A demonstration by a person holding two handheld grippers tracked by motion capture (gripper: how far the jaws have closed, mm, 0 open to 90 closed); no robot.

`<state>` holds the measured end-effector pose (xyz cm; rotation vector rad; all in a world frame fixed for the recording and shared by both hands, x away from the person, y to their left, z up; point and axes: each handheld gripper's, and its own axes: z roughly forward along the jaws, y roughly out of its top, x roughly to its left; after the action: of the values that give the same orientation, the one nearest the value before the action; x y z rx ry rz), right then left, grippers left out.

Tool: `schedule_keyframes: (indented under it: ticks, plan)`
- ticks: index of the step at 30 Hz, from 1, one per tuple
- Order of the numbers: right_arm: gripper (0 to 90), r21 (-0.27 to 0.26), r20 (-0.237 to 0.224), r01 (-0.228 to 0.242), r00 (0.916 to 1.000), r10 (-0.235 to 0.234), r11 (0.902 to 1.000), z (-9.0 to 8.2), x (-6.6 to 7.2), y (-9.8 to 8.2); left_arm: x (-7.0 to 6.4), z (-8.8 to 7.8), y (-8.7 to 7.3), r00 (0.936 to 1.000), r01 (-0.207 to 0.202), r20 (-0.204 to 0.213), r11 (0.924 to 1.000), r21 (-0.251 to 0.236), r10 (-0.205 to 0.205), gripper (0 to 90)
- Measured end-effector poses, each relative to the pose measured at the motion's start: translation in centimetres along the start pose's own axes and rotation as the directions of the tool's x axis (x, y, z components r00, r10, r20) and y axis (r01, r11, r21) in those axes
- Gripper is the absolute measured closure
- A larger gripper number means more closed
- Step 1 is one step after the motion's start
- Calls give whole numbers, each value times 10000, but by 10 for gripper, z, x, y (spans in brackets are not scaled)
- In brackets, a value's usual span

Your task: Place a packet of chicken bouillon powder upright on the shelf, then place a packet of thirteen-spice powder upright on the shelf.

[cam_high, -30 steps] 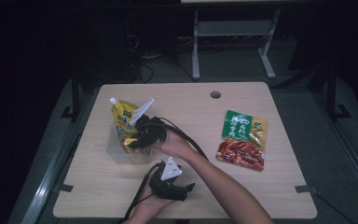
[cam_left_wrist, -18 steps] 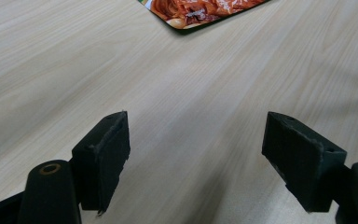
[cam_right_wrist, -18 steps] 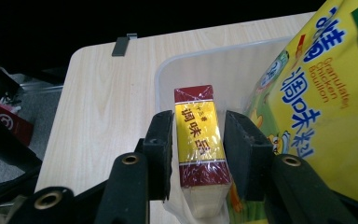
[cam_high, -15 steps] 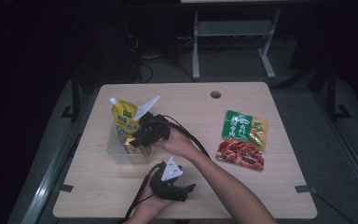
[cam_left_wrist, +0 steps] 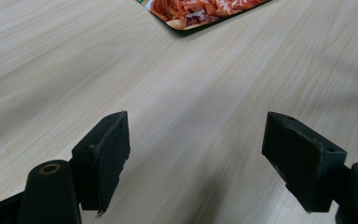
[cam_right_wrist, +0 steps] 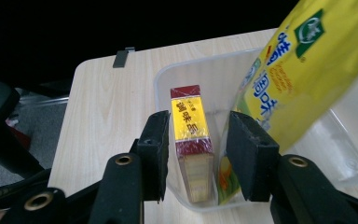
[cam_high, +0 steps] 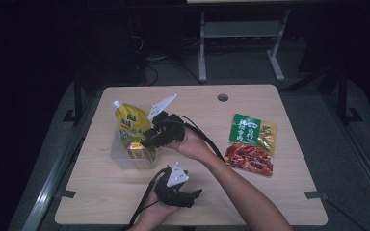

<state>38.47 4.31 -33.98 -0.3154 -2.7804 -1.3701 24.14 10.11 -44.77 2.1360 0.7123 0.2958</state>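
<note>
Packing groceries into the clear bin (cam_high: 120, 156) at the left of the tabletop (cam_high: 250, 202), judging by the layout. Left to right:

- Yellow spout pouch (cam_high: 131, 126) stands tilted in the bin, cap up and leaning away from the person.
- Small red-and-yellow box (cam_right_wrist: 190, 140) stands on end in the bin, just beside the pouch. In the right gripper view it sits between the jaws with a visible gap on each side: released, not pinched.
- Right gripper (cam_right_wrist: 196, 154): half spread, jaws have just been opening, box in the gap but free. Reads as the tail end of the box drop.
- Left gripper (cam_high: 196, 193) rests at the near edge, jaws spread wide over bare wood, nothing between them. Idle.
- Green packet (cam_high: 250, 131) and red packet (cam_high: 249, 159) lie flat at the right, touching or overlapping, well apart from the bin.

Next move, my guess: lift the right gripper straight up clear of the bin rim without nudging the pouch, then cross to the packets. They lie flat, so grab at an edge.
</note>
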Motion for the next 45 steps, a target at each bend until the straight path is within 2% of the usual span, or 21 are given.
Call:
schedule_keyframes:
  ticks: [4, 8, 16, 20, 23, 27, 30, 38, 42, 45]
  plan:
    - [576, -94, 109, -119, 9999, 120, 9999, -8, -2, -3, 1, 0, 0, 10000, -69, -6, 10000, -7, 69, 228]
    - [573, -233, 174, -253, 9995, 257, 9994, -16, -3, -7, 3, -2, 1, 9994, -351, -45, 9993, 160, 352, 228]
    - [556, -272, 307, -351, 9989, 360, 9990, -31, -4, -15, 6, -3, 2, 9995, -311, -69, 9995, 66, 311, 228]
    - [538, -262, 342, -565, 9978, 574, 9981, -41, -5, -20, 6, -2, 2, 9995, -300, -38, 9995, 44, 300, 228]
    - [511, -329, 430, -640, 9969, 654, 9974, -49, -6, -25, 6, -2, 2, 9999, -142, 1, 9999, -67, 142, 228]
    - [497, -431, 518, -879, 9946, 901, 9952, -58, -7, -31, 6, -2, 2, 9998, -181, 63, 9998, -12, 181, 228]
    - [480, -407, 601, -892, 9940, 916, 9952, -66, -10, -38, 7, -2, 2, 9998, -173, 33, 9998, -61, 173, 228]
    - [440, -440, 986, -1341, 9855, 1379, 9900, -90, -10, -57, 9, -2, 3, 9997, -226, 33, 9997, -40, 226, 228]
    - [427, -422, 1250, -1393, 9817, 1436, 9893, -103, -11, -68, 9, -2, 4, 9996, -264, 39, 9997, -6, 264, 227]
    - [421, -516, 1344, -1822, 9730, 1876, 9819, -113, -10, -76, 9, -2, 4, 9998, -199, 60, 9998, -59, 199, 227]
